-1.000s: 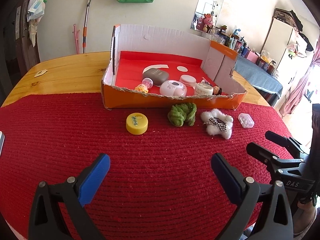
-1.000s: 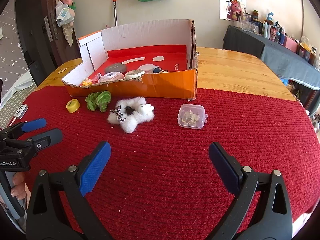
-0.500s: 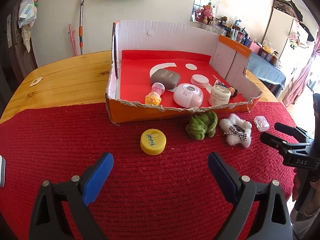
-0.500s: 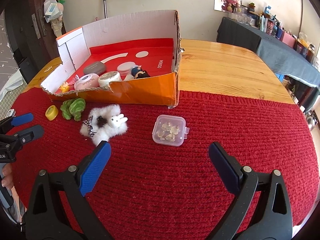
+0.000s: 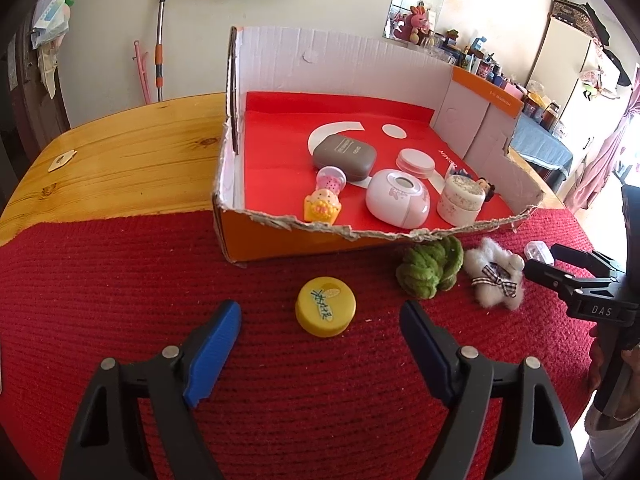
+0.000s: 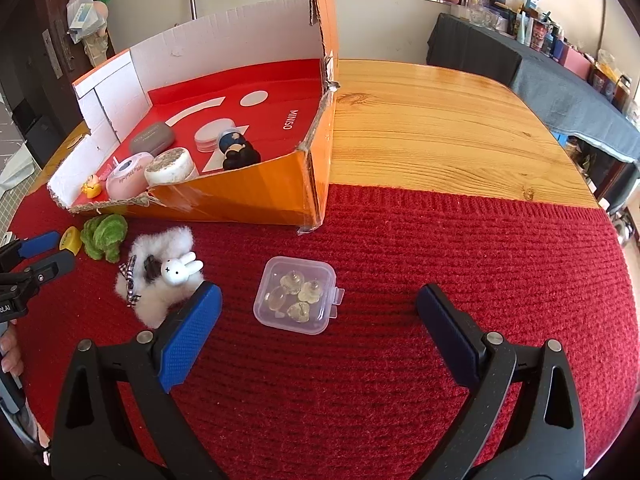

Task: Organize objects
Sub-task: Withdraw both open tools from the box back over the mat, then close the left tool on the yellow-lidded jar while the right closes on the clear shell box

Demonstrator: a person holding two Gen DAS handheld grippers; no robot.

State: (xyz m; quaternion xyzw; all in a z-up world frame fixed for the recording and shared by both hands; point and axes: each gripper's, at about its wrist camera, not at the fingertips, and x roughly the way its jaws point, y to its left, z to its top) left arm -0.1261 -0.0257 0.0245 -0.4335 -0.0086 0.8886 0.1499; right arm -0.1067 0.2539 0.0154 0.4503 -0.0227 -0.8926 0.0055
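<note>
Several items sit in the box [image 5: 256, 240]; cap [image 5: 325, 306], green toy [image 5: 430, 266], plush [image 6: 160, 276] and case [image 6: 296, 300] remain at mid-frame; left gripper [image 5: 320, 320] and right gripper [image 6: 318, 308] gape wide, holding nothing

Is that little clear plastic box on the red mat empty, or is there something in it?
Not empty. Through the clear box lid you can see several small pale, translucent pieces lying inside. The lid looks shut; what the pieces are I cannot tell.

L gripper [image 5: 320, 332] jaws apart, yellow cap [image 5: 325, 306] btwn tips

Black plastic left tongs [image 5: 320, 320], blue textured pads [image 5: 212, 354], silver screws, matching right tongs [image 6: 318, 314]
</note>
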